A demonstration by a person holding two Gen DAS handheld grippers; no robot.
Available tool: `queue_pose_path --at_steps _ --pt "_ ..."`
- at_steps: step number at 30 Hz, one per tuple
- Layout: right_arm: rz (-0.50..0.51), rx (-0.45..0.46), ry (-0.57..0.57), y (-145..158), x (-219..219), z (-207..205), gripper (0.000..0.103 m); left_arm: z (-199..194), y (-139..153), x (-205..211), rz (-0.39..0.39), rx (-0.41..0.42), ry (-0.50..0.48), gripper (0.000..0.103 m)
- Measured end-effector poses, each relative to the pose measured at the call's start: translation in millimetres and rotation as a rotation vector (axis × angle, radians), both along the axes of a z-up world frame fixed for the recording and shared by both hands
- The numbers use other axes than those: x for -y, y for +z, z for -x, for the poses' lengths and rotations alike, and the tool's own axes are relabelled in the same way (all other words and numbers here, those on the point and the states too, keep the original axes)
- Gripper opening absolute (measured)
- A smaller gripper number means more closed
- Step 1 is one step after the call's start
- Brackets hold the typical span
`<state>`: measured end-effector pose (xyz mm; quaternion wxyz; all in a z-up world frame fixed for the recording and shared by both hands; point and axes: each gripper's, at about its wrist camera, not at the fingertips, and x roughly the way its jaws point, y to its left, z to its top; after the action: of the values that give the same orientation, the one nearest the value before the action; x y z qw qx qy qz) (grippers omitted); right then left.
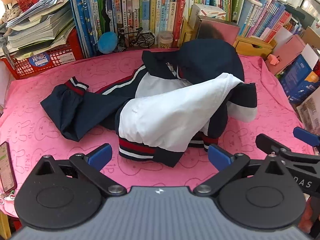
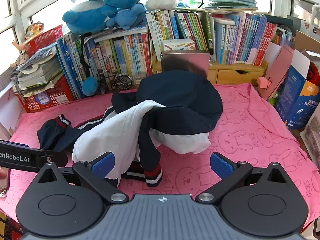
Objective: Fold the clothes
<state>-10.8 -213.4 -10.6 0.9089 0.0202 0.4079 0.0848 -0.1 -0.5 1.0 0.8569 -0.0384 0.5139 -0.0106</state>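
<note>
Holding papers: red basket (image 1: pixel 50 60), rear-left.

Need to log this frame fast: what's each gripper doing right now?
Left gripper: open, holding nothing, jaws either side of the jacket hem.
Right gripper: open, holding nothing, jacket cuff between its jaws.

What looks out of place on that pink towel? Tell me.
The navy and white jacket lies in a crumpled heap on the pink towel rather than flat: one sleeve sprawls out to the left in the left wrist view, and the white lining is turned up over the body. The towel itself is rumpled at its far right edge.
</note>
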Motion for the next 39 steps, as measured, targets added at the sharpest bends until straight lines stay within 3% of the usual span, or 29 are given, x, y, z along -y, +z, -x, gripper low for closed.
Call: queue_pose_path --at_steps 3,39 --pt "-0.009 0.001 0.006 -0.2 1.1 -1.7 0.103 -0.7 0.5 -5.6 0.037 -0.011 0.003 0.103" --pt "0.018 0.061 0.056 4.6 -6.6 4.3 0.103 4.9 -6.5 2.9 0.027 -0.075 0.025 0.103"
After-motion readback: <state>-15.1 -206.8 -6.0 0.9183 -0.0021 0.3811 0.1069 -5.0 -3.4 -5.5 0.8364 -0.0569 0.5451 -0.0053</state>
